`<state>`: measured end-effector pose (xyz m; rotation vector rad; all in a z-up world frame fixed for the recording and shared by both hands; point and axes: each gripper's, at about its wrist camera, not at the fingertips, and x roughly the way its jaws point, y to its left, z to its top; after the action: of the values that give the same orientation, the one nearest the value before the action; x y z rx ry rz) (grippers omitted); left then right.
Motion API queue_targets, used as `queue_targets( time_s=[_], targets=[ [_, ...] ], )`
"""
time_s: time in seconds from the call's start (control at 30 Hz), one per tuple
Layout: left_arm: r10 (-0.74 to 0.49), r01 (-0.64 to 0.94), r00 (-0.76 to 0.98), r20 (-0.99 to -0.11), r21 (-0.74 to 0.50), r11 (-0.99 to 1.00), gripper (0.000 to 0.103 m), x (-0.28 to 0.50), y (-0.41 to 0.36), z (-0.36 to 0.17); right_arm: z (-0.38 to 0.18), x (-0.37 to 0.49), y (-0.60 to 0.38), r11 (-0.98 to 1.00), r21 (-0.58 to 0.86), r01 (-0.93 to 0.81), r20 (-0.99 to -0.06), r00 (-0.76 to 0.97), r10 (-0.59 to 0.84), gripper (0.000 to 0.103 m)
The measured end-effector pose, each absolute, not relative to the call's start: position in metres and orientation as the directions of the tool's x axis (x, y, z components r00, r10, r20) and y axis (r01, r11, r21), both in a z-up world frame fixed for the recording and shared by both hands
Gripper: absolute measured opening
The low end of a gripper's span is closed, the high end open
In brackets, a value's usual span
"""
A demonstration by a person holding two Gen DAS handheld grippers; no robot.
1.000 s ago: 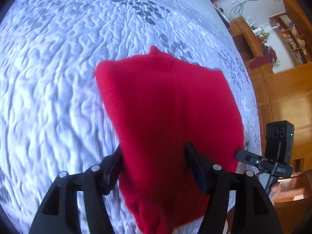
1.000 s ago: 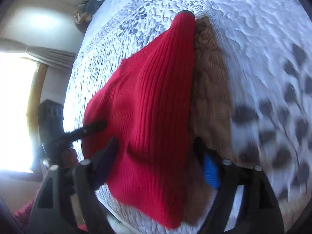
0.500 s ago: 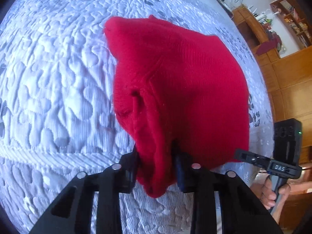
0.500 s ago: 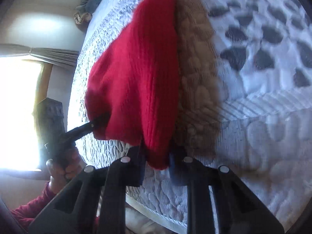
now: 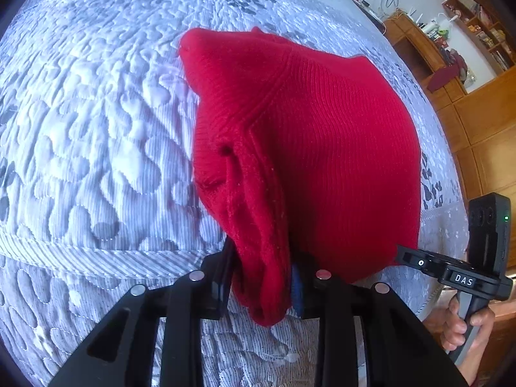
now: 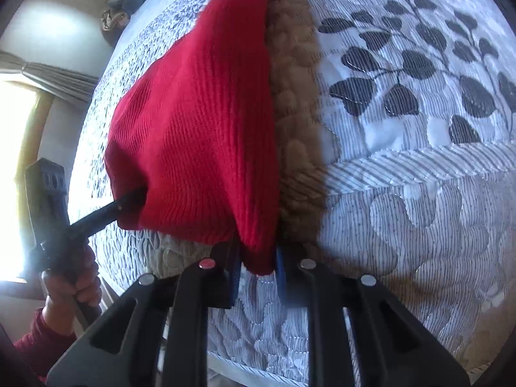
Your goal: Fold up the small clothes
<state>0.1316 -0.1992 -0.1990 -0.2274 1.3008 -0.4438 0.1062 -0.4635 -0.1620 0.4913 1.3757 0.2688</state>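
A red knitted garment (image 5: 316, 148) hangs stretched between my two grippers above a quilted bed; it also shows in the right wrist view (image 6: 200, 129). My left gripper (image 5: 261, 277) is shut on a bunched corner of its near edge. My right gripper (image 6: 258, 261) is shut on the other near corner. The right gripper shows at the right of the left wrist view (image 5: 419, 262), and the left gripper at the left of the right wrist view (image 6: 129, 200), each with fabric at its tip. The garment's far end rests on the bed.
The white-grey quilted bedspread (image 5: 90, 135) with dark leaf prints (image 6: 403, 64) fills both views. Wooden cabinets and shelves (image 5: 467, 74) stand beyond the bed. A bright window with a curtain (image 6: 42, 74) and a pile of clothes (image 6: 125, 3) lie on the other side.
Both grippers closed from wide open onto the garment's near corners, then lifted it slightly. The fabric now hangs taut between them.
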Motion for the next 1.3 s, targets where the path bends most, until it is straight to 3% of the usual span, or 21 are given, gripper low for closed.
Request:
queue_targets(
  time_s=[0.1, 0.13, 0.33, 0.47, 0.53, 0.87, 1.0, 1.3],
  targets=[
    [-0.389, 0.196, 0.231, -0.892, -0.349, 0.916, 0.046, 0.126, -0.2, -0.189, -0.149, 0.094, -0.459, 0.888, 0.45, 0.095, -0.88, 0.218, 0.423, 0.037],
    [-0.357, 0.191, 0.247, -0.901, -0.316, 0.929, 0.052, 0.12, -0.199, -0.184, -0.144, 0.087, -0.458, 0.903, 0.421, 0.09, -0.891, 0.227, 0.393, 0.047],
    [-0.294, 0.142, 0.289, -0.911, -0.263, 0.954, 0.064, 0.095, -0.186, -0.167, -0.127, 0.063, -0.442, 0.953, 0.288, 0.095, -0.933, 0.254, 0.256, 0.062],
    [-0.25, 0.122, 0.332, -0.91, -0.221, 0.968, 0.073, 0.079, -0.179, -0.151, -0.118, 0.047, -0.428, 0.972, 0.213, 0.101, -0.945, 0.274, 0.179, 0.082],
    [-0.223, 0.111, 0.353, -0.909, -0.196, 0.974, 0.077, 0.073, -0.176, -0.144, -0.112, 0.036, -0.422, 0.975, 0.195, 0.105, -0.945, 0.288, 0.158, 0.087],
    [-0.176, 0.118, 0.401, -0.899, -0.14, 0.983, 0.083, 0.035, -0.168, -0.117, -0.088, 0.002, -0.409, 0.981, 0.145, 0.128, -0.945, 0.312, 0.099, 0.092],
    [-0.158, 0.128, 0.411, -0.898, -0.115, 0.985, 0.091, 0.027, -0.172, -0.11, -0.077, -0.01, -0.407, 0.981, 0.139, 0.132, -0.944, 0.317, 0.091, 0.094],
    [-0.17, 0.151, 0.448, -0.878, -0.113, 0.982, 0.092, 0.007, -0.179, -0.076, -0.05, -0.016, -0.396, 0.986, 0.122, 0.111, -0.941, 0.33, 0.079, 0.095]
  ],
)
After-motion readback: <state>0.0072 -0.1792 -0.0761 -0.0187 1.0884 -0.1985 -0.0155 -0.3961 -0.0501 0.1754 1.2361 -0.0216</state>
